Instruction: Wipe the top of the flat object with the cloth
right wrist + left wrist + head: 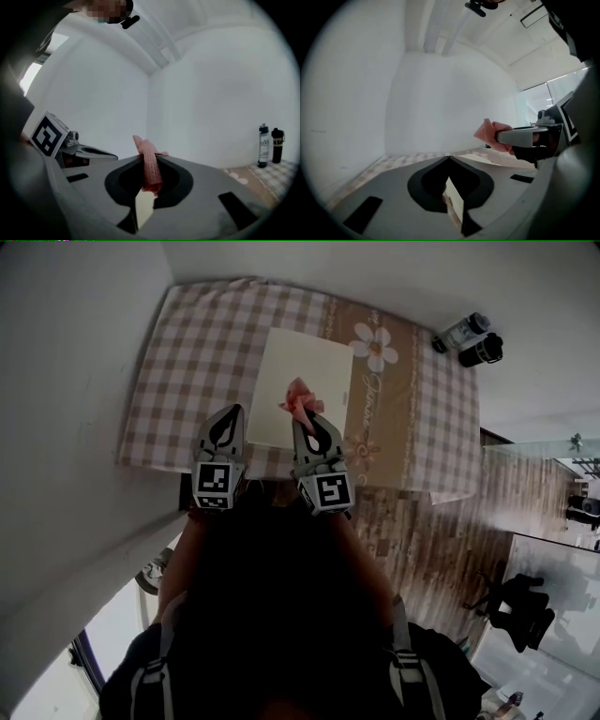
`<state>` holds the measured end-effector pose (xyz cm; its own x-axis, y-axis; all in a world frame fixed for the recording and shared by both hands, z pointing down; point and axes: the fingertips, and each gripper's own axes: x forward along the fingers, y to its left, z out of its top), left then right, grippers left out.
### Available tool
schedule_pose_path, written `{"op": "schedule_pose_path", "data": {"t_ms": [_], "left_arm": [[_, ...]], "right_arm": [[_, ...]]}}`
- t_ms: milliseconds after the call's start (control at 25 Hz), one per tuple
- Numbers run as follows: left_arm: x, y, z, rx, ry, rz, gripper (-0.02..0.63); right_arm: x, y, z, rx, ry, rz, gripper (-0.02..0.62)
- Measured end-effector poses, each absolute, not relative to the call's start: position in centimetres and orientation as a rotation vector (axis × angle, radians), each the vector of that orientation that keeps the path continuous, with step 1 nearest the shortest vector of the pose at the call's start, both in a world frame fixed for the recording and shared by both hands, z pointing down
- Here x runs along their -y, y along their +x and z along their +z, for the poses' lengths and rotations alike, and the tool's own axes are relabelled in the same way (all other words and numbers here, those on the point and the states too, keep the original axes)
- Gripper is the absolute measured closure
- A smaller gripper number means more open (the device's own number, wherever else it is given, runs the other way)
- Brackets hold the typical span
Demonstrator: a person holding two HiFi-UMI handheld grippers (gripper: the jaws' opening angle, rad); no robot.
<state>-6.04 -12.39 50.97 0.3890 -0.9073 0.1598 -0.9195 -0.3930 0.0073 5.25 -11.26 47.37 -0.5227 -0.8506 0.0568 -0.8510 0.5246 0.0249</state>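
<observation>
The flat object [302,362] is a cream board lying on the checkered table [192,352]. A pink cloth [300,401] sticks out of my right gripper [306,418], which is shut on it and raised over the board's near edge. The right gripper view shows the cloth [150,169] pinched between the jaws of that gripper [149,157], a fold hanging below. My left gripper [233,410] is beside it, to the left, over the board's near left corner. Its jaws [449,158] meet tip to tip with nothing between them. The left gripper view has the cloth [489,133] at the right.
Two bottles, one clear [466,330] and one black [482,351], stand on the floor beyond the table's far right corner. White walls close in behind and to the left of the table. A wooden floor and an office chair [514,610] are at the right.
</observation>
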Motion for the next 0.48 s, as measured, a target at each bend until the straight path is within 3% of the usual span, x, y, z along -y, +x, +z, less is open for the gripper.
{"op": "schedule_pose_path", "data": {"t_ms": [480], "left_arm": [[13.2,-6.5,52.0,1.65,2.507,0.203,0.606]], "right_arm": [[11.4,2.8,48.1,2.69,1.424,0.005,0.574]]}}
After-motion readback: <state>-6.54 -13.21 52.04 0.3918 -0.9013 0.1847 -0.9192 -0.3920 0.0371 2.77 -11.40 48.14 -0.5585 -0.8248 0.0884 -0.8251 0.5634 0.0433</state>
